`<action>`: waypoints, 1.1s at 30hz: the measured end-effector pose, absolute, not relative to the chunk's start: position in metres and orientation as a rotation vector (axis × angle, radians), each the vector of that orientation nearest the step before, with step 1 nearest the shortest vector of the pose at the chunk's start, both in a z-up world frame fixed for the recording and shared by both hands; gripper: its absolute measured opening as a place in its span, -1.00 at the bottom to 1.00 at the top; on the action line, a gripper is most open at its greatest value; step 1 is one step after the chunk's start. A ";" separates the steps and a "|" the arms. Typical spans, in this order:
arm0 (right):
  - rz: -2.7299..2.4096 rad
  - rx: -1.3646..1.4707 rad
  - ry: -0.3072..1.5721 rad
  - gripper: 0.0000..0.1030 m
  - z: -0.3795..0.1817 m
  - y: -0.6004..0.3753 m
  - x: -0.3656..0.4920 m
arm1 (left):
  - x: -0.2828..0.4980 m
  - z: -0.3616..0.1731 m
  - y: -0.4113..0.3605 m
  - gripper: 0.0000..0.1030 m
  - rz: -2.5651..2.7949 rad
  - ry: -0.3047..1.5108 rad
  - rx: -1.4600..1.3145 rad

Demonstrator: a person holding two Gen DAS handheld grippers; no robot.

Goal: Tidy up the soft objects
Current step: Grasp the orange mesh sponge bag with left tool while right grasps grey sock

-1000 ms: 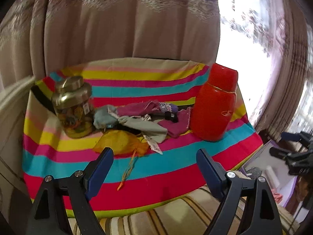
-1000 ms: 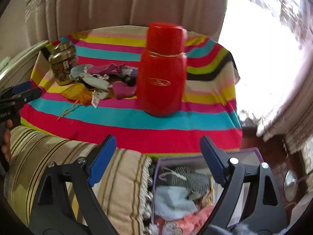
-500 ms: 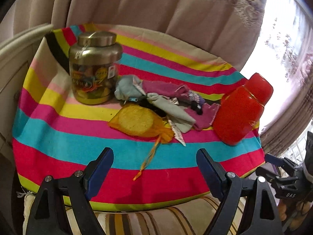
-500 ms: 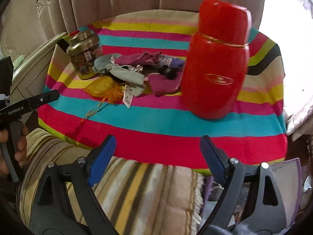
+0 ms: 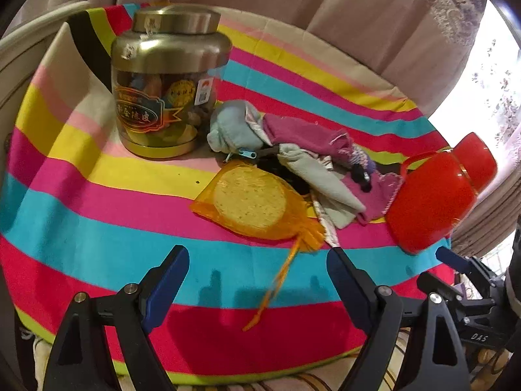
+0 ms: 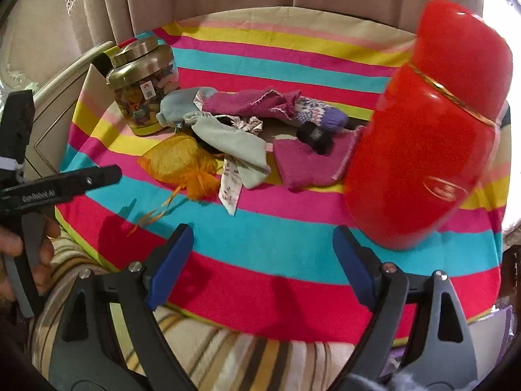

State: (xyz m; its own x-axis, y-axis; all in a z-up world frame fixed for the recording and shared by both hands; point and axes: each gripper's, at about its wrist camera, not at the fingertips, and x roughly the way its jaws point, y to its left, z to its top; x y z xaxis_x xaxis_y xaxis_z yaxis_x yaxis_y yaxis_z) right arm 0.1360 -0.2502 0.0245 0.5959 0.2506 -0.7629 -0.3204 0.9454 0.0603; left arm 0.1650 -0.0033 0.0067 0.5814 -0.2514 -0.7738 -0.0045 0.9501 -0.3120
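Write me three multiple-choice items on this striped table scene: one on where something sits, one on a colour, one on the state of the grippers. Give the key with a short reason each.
1. Where does the gold-lidded jar stand relative to the pile of soft cloths?
A. On the side away from the red flask
B. On top of the pile
C. Behind the red flask

2. What colour is the mesh pouch with the drawstring?
A. Green
B. Orange
C. White

3. How do the left gripper and the right gripper stand?
A. Both shut on cloth
B. Left shut on the pouch, right open
C. Both open, holding nothing

Key: 1 A, the pile lies between the jar and the red flask. 2 B, the pouch is see-through orange around a pale round pad. 3 C, both pairs of blue pads stand wide apart over the striped tablecloth with nothing between them.
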 end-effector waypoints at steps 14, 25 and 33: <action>0.319 -0.177 0.869 0.73 0.003 -0.212 0.196 | 0.224 -0.025 -0.015 0.95 -0.098 1.003 -0.217; 0.321 -0.246 0.882 0.71 -0.020 -0.194 0.233 | 0.255 -0.043 -0.031 0.98 -0.071 1.042 -0.116; 0.354 -0.282 0.903 0.45 -0.035 -0.184 0.247 | 0.269 -0.056 -0.036 0.98 -0.032 1.069 -0.028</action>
State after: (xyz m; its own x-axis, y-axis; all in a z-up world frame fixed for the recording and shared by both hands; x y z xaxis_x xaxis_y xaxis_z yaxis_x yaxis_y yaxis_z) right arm 0.2473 -0.1845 -0.0348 0.5682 0.1802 -0.8029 -0.4138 0.9059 -0.0895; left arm 0.2688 -0.0359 -0.0560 0.4803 -0.0399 -0.8762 0.0131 0.9992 -0.0383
